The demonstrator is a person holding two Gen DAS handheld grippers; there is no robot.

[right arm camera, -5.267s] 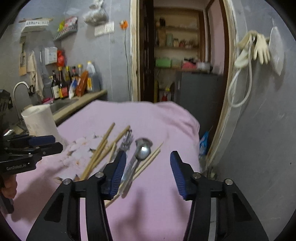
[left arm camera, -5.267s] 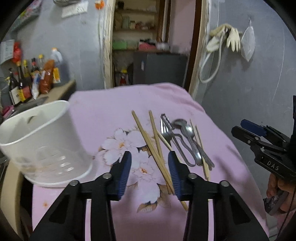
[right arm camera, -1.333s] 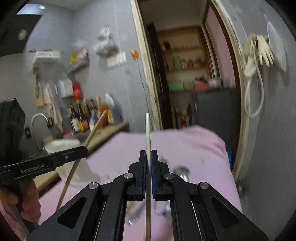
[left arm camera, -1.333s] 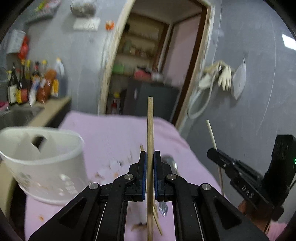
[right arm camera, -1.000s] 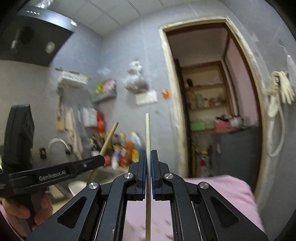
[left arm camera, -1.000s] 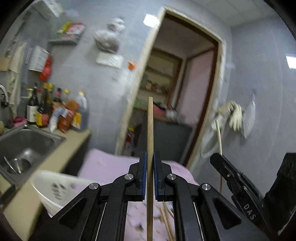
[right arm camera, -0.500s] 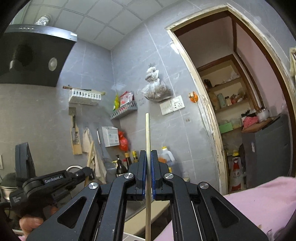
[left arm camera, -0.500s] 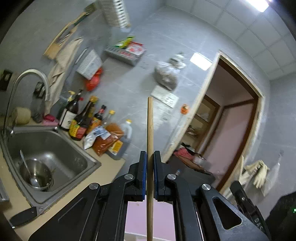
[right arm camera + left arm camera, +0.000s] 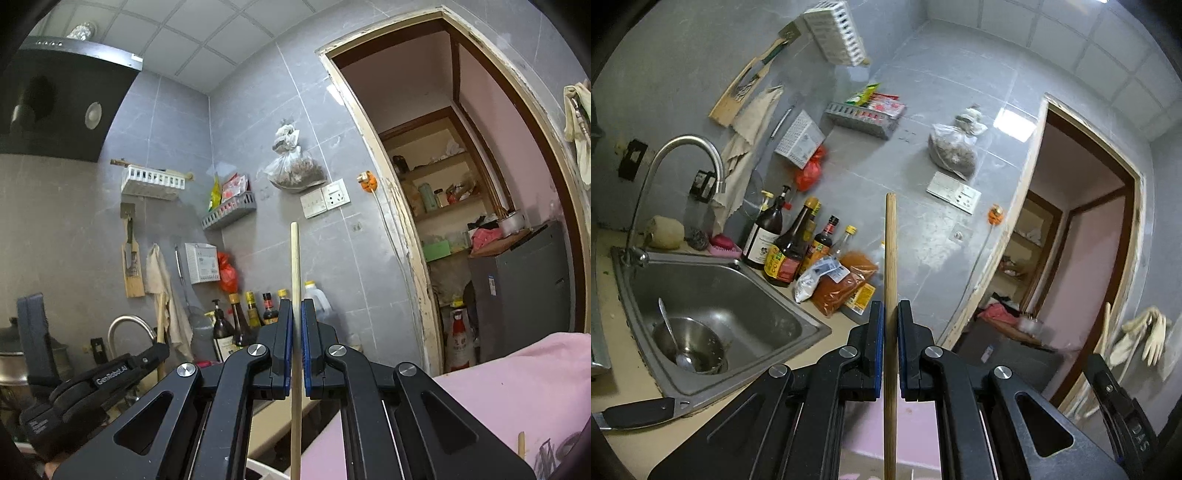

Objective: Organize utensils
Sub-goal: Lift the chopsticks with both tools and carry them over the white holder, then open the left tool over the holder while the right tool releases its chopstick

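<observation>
Tongs first: the left gripper (image 9: 890, 345) has its blue pads (image 9: 878, 347) pressed against a brown wooden chopstick (image 9: 890, 258), which stands upright between them, its blunt end rising above the fingertips and its lower part running out of the bottom of the left wrist view. The right gripper (image 9: 296, 345) is likewise closed tight on a paler, thinner chopstick (image 9: 295, 266), held upright the same way. In the right wrist view the left gripper shows at the lower left, and a chopstick rises from it beside the faucet (image 9: 127, 326).

Beyond the left gripper lies a steel sink (image 9: 713, 295) with a metal bowl (image 9: 689, 349) and a spoon (image 9: 670, 332) inside. Sauce bottles (image 9: 786, 247) crowd the counter just behind the sink. Pink cloth (image 9: 498, 387) covers the table at the lower right of the right wrist view, where one more chopstick tip (image 9: 521, 445) pokes up.
</observation>
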